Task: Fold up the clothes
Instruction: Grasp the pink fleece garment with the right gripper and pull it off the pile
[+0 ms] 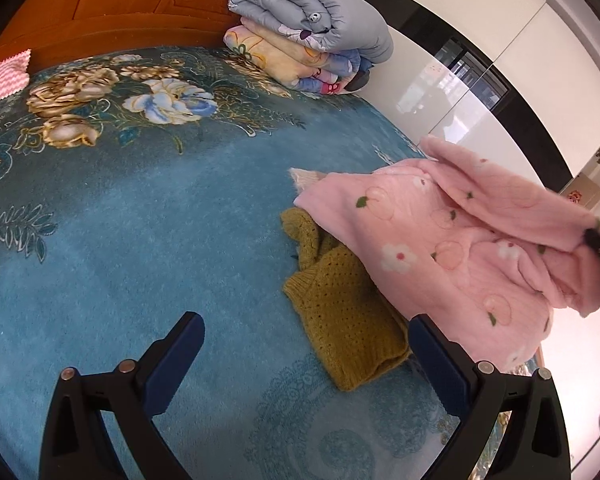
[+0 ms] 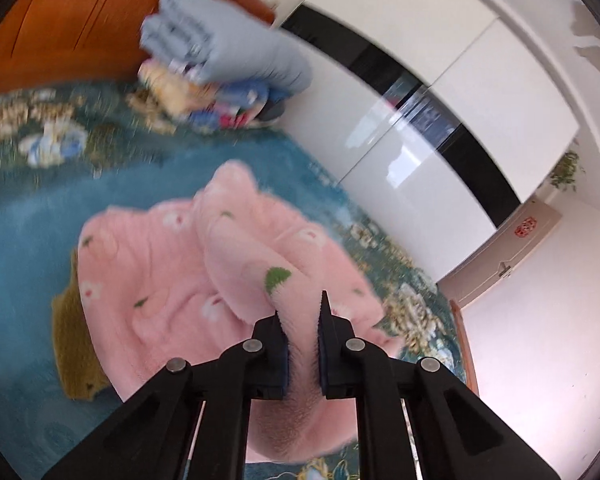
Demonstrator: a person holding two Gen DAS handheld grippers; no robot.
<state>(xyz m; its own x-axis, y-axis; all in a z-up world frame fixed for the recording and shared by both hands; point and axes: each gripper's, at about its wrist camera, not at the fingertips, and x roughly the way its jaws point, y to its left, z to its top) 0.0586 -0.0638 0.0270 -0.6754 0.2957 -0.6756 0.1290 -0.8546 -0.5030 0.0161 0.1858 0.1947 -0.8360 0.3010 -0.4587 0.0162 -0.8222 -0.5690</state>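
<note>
Two garments lie on the blue floral bedspread (image 1: 140,208): a fluffy pink top (image 1: 440,240) printed with peaches and white flowers (rumpled, one fold lifted) drapes over a mustard knit sweater (image 1: 340,312). The right gripper (image 2: 302,316) is clenched on the pink fabric's raised fold. The left gripper (image 1: 304,332) hangs spread wide, empty. Folded quilts (image 1: 308,28) sit stacked by the wooden headboard (image 1: 120,0).
</note>
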